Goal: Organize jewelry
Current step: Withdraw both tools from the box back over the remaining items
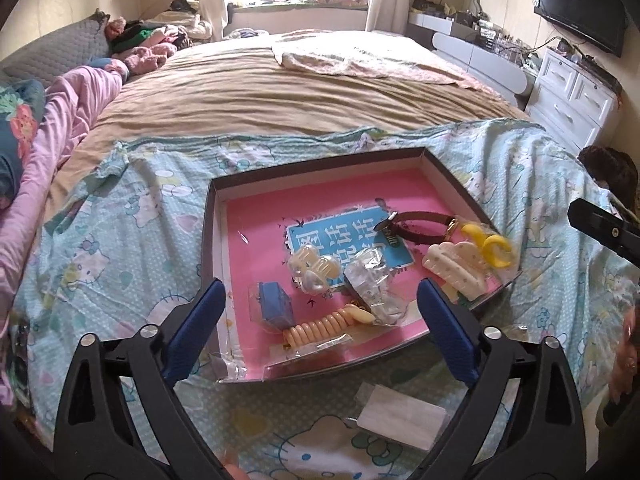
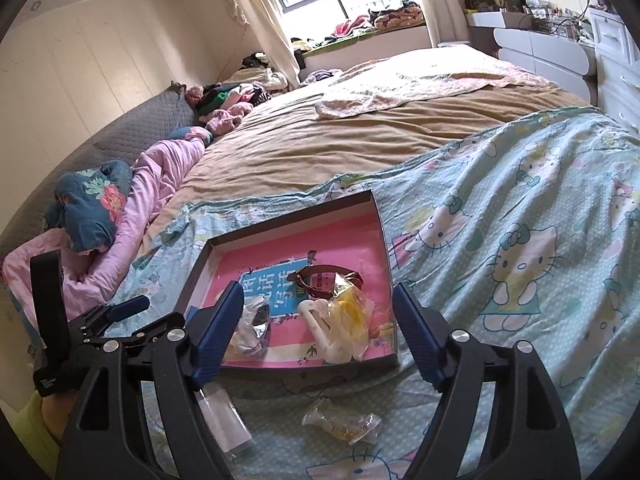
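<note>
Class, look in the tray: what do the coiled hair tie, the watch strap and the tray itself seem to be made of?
Coiled hair tie: likely glossy plastic, smooth cream coils catching light.
Watch strap: looks like brown leather or imitation, matte, holding a loop.
Tray: apparently cardboard, thin folded walls, white inside, dark outside.

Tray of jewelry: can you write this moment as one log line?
left gripper: open, empty, over tray | right gripper: open, empty | watch, hair claw in tray | small bag outside on bedsheet

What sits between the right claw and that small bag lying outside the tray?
Nothing visible. The bag lies on the sheet just below the open right claw, short of the tray; the white packet lies off to its left.
</note>
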